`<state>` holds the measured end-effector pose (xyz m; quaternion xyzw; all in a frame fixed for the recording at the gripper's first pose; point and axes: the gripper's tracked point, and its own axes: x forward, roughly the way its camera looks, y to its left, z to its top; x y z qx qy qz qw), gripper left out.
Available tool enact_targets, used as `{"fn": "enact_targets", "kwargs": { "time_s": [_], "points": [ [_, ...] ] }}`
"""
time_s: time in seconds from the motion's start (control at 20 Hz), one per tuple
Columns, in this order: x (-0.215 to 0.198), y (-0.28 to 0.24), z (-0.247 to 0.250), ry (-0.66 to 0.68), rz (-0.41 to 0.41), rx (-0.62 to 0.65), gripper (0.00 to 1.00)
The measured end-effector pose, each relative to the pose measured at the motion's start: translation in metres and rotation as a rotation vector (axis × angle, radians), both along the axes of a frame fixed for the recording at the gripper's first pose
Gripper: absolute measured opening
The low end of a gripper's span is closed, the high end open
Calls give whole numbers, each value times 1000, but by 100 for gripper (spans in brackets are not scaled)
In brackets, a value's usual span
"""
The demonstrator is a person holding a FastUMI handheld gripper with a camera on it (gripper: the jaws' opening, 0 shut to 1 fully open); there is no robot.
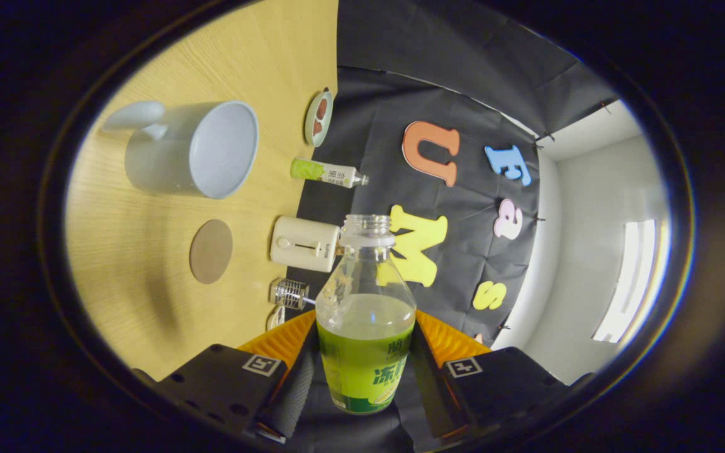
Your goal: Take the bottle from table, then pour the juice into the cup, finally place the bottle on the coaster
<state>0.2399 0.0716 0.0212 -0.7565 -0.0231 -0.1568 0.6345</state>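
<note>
Bottle (365,327) of green juice sits clamped between the jaws, both fingers pressing on its labelled body, its uncapped neck pointing straight ahead along them. The whole view is rolled, so the wooden surface (148,289) stands on edge beside the gripper (365,377), and the bottle's long axis runs roughly level with that surface, neck towards the booth wall.

Going left to right: the white cup (192,150) rests on the surface, well apart from the bottle's mouth and off to one side of it. Near it lies the round brown coaster (211,251). Beyond are a small dish (319,117), a second small bottle (326,172), a cream box-shaped appliance (304,243) and a clear glass (289,293).

The risk, as I judge it: the mouth is open and nowhere near the cup's rim, so more tilt now would spill juice onto the surface. The smooth bottle could also slip in the jaws.
</note>
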Motion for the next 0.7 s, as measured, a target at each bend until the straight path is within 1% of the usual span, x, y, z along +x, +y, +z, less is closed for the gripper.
{"fn": "enact_targets", "kwargs": {
  "time_s": [0.2,0.55,0.7],
  "points": [
    [-1,4,0,5,-12,-35,80],
    [-1,6,3,5,-15,-61,80],
    [1,5,6,11,-25,-97,80]
  ]
}}
